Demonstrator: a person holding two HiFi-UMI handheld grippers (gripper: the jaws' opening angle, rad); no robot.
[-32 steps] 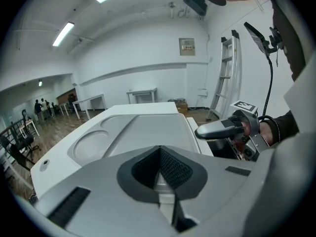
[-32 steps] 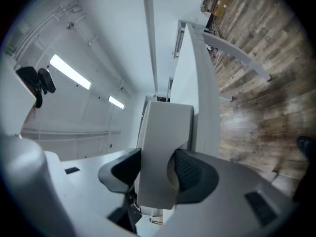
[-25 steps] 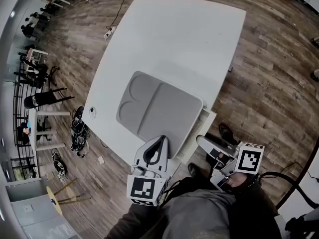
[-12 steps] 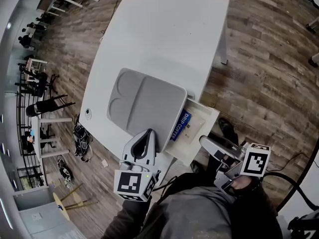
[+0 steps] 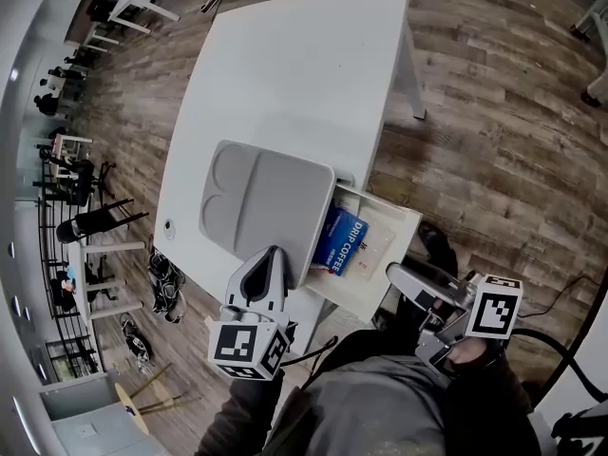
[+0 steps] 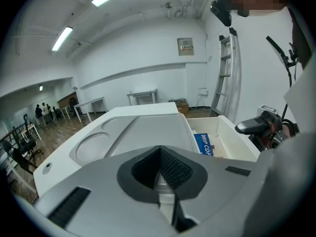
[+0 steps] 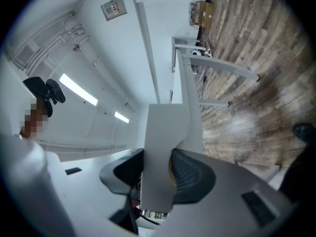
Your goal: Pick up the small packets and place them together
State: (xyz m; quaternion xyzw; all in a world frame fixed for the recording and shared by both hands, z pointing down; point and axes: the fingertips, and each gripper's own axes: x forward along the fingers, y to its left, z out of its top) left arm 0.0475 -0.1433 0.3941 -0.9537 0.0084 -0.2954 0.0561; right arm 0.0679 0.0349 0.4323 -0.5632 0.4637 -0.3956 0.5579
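A white drawer [image 5: 400,224] stands pulled out from under the near edge of the white table [image 5: 294,74]. Inside it lies a blue packet [image 5: 344,240] printed "DRIP COFFEE", also seen in the left gripper view as the blue packet [image 6: 203,143]. My right gripper [image 5: 395,275] is shut on the drawer's front panel [image 7: 160,132]; its jaws have just been closing with that panel between them. My left gripper [image 5: 275,254] is shut and empty, hovering over the near edge of a grey tray [image 5: 266,202] with shallow compartments. The drawer's back part is hidden under the table.
Wooden floor surrounds the table. Chairs and small tables [image 5: 85,217] stand at the left. A ladder [image 6: 224,78] leans by the wall behind the drawer. A dark shoe [image 5: 439,247] is on the floor beside the drawer.
The drawer has slid out toward me with the right gripper on its front, uncovering the blue packet. The left gripper has kept its place by the tray.
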